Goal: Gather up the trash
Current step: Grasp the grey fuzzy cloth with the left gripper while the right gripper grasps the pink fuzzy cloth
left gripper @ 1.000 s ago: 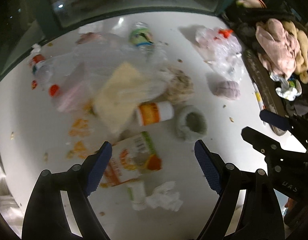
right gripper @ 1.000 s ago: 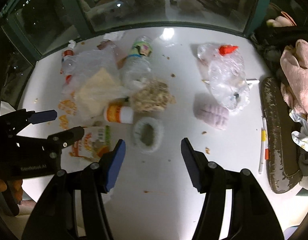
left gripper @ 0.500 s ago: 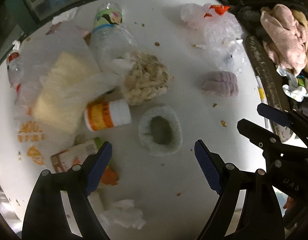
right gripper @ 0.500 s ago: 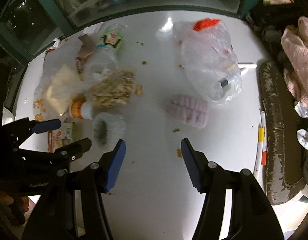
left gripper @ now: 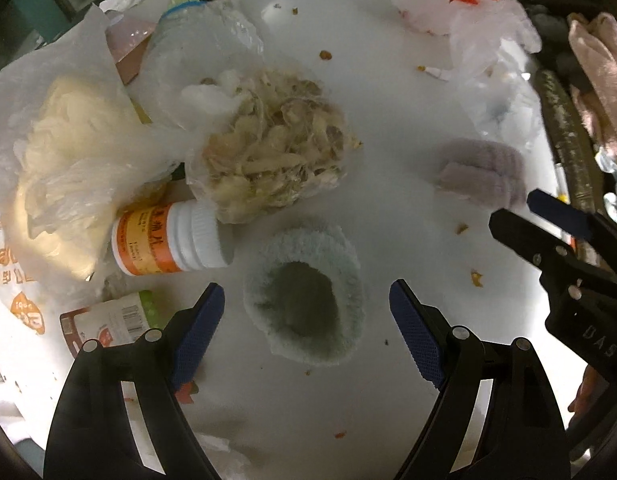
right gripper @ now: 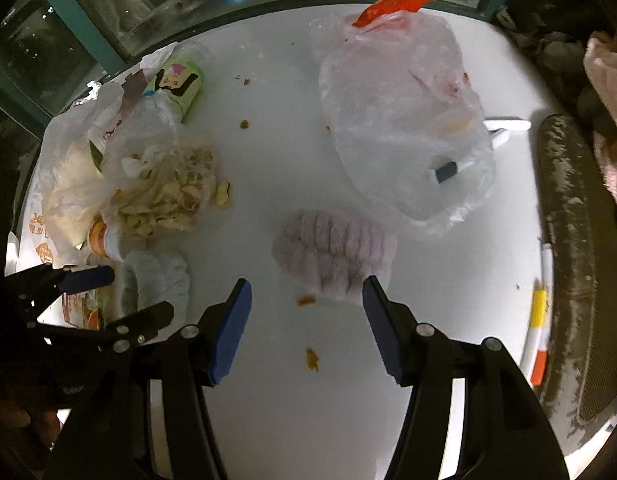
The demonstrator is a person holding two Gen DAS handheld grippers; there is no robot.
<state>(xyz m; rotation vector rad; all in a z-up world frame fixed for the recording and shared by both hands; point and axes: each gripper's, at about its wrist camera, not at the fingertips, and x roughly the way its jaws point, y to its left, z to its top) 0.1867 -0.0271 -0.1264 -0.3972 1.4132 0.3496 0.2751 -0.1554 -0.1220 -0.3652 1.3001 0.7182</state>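
Note:
On the white table [left gripper: 388, 128], a pale blue fluffy ring [left gripper: 304, 304] lies between the fingers of my left gripper [left gripper: 304, 292], which points down, open and close above it. A purple fluffy roll [right gripper: 334, 256] lies just ahead of my right gripper [right gripper: 306, 284], open and empty, its right fingertip [right gripper: 370, 286] beside the roll's near edge. In the right wrist view, the left gripper [right gripper: 128, 296] straddles the blue ring [right gripper: 160, 276]. In the left wrist view, the right gripper [left gripper: 524, 220] hangs near the purple roll [left gripper: 484, 176].
Left of the ring lie a white pill bottle with an orange label [left gripper: 168, 240], a clear bag of peels [left gripper: 276, 144], a crushed plastic bottle [left gripper: 204, 12] and a carton [left gripper: 116, 320]. A large clear bag [right gripper: 400, 120] lies at the back; a dark case [right gripper: 568, 240] and pens [right gripper: 538, 320] lie right.
Both grippers have sunk toward the table and moved forward. The blue ring has come between the left fingers, and the purple roll has drawn up to the right fingertips. Neither jaw width changed.

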